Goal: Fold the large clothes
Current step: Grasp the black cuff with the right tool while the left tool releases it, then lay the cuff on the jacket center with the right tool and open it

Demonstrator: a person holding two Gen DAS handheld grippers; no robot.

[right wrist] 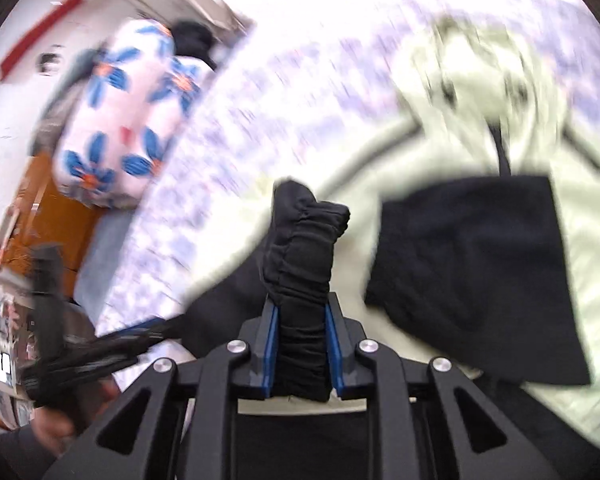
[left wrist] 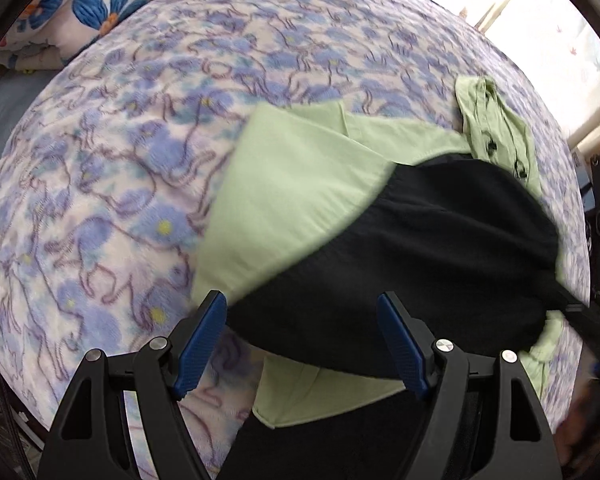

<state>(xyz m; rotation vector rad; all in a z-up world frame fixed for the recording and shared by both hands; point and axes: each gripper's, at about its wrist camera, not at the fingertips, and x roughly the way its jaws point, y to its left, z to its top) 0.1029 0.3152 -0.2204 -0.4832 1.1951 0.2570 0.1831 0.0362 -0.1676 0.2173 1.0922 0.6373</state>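
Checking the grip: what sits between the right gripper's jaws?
A bunched fold of the black garment, with the right gripper shut on it, jaws pressing both sides. The right wrist view shows it.

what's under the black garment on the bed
A light green garment lies under the black garment, on the floral blanket. How far the green extends beneath is covered.

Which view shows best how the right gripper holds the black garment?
The right wrist view: the right gripper has bunched black garment pinched between its blue pads. The left wrist view shows only the garment spread over the green shirt, its edge pulled toward the right frame edge.
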